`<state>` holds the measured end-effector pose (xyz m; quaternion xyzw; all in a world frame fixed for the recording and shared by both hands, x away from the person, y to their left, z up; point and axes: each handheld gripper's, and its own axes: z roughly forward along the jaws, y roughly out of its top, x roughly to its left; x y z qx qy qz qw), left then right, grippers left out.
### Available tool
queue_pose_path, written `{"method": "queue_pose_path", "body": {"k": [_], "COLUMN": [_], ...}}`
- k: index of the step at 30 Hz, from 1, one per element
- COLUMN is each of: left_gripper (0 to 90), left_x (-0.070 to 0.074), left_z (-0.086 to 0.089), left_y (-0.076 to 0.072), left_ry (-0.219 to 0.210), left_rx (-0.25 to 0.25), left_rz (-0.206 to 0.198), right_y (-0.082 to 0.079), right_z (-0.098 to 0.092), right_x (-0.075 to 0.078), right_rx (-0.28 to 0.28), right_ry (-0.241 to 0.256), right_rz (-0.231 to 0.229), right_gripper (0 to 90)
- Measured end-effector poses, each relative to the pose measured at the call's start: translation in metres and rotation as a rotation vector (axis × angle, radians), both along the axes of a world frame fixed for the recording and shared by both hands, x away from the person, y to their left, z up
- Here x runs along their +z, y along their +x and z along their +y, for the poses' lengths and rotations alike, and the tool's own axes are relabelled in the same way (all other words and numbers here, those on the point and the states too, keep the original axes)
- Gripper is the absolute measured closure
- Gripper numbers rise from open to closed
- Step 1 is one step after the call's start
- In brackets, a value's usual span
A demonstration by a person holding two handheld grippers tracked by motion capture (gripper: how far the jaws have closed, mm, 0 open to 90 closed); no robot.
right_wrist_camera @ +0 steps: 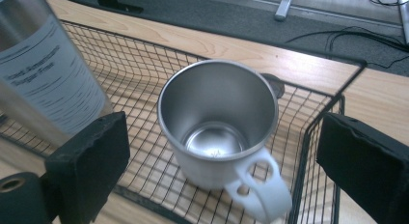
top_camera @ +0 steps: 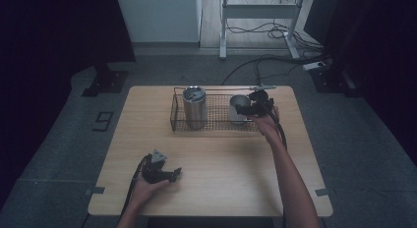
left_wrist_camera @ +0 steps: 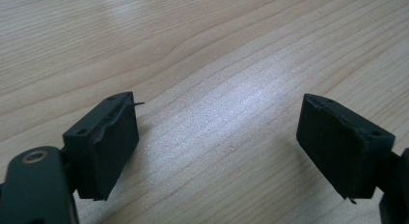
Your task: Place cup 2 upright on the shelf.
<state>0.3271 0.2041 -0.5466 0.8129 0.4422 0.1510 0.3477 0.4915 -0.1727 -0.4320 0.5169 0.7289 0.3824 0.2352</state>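
Mug [right_wrist_camera: 217, 122]: upright and empty in the right end of the wire basket [top_camera: 178, 110], handle toward the near side.
Right tongs [top_camera: 244, 110]: at the mug's right side over the basket, jaws wide apart, holding nothing.
Left tongs [top_camera: 174, 175]: low over the near left of the tabletop [top_camera: 221, 154], jaws apart, nothing between them.
Tumbler [top_camera: 193, 107]: upright in the basket's left end, well apart from the mug.
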Motion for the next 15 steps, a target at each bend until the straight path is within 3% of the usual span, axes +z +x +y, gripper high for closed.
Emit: {"method": "queue_pose_path", "body": {"k": [6, 15], "left_gripper": [14.8, 14.9], "left_x": [0.000, 0.000], "left_z": [0.000, -0.001], "left_y": [0.000, 0.000], "left_ry": [0.002, 0.004], "left_rx": [0.001, 0.005], "left_rz": [0.001, 0.001], "right_y": [-0.026, -0.060], "right_z": [-0.013, -0.026], "right_x": [-0.006, -0.020], "right_rx": [0.013, 0.040], "right_ry": [0.037, 0.052], "right_rz": [-0.026, -0.044], "right_gripper": [7.3, 9.7]}}
